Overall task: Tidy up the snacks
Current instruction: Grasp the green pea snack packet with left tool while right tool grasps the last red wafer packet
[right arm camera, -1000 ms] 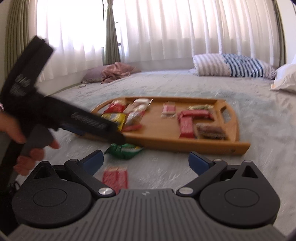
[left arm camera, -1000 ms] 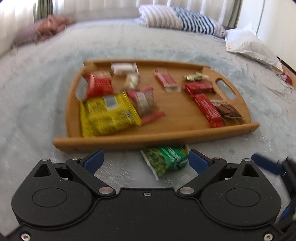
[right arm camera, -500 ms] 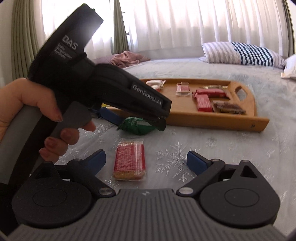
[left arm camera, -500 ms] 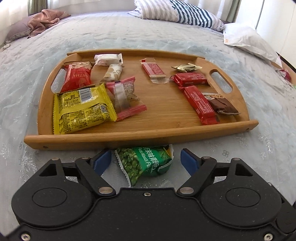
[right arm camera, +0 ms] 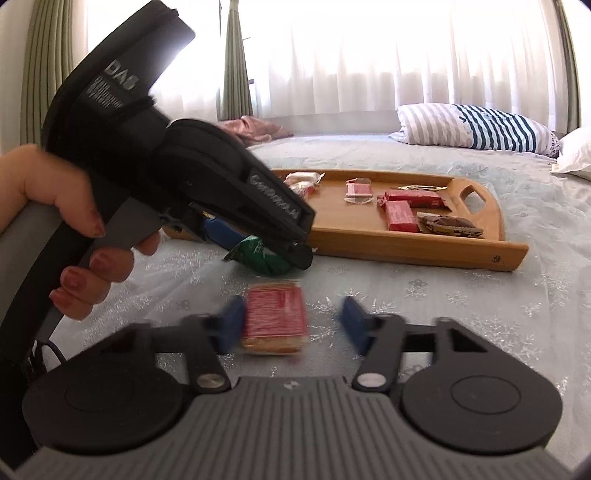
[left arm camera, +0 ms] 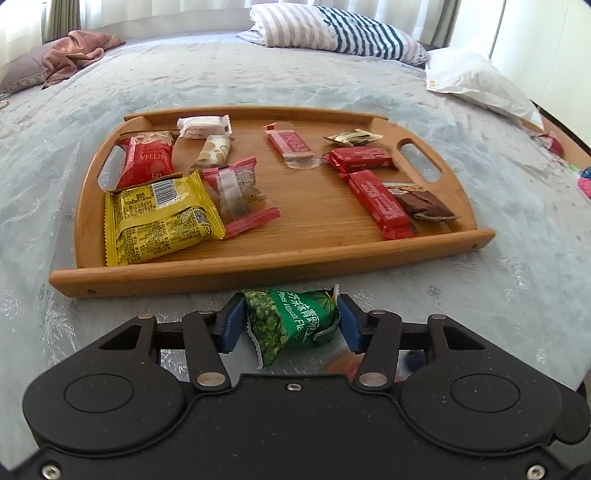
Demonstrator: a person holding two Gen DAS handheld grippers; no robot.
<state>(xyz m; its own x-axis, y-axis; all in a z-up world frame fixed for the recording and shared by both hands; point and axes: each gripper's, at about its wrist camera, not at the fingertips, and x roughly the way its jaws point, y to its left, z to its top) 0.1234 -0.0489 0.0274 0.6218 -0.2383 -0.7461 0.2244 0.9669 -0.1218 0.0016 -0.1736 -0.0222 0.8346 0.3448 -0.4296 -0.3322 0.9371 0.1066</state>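
A green pea packet [left arm camera: 295,325] lies on the bed just in front of the wooden tray [left arm camera: 258,273]. My left gripper [left arm camera: 291,308] is closing on it, and both blue pads touch its sides. In the right wrist view the same packet [right arm camera: 258,254] shows under the left gripper's black body. A red wafer packet [right arm camera: 275,317] lies on the bedspread between the jaws of my right gripper [right arm camera: 292,312], which are closing. Its left pad is at the wrapper's edge; a gap remains at the right pad. The tray holds several snacks, among them a yellow packet [left arm camera: 159,218] and red bars [left arm camera: 380,203].
A hand [right arm camera: 74,236] holds the left gripper's handle, close to the right gripper's left side. A striped pillow [left arm camera: 332,33] and a white pillow [left arm camera: 476,81] lie at the head of the bed, a pink cloth [left arm camera: 74,55] far left. Curtains [right arm camera: 369,55] hang behind.
Both grippers' jaws have narrowed from wide open. The left pads now touch the green packet. The right gripper has come down over the red wafer packet, which now lies between its jaws.
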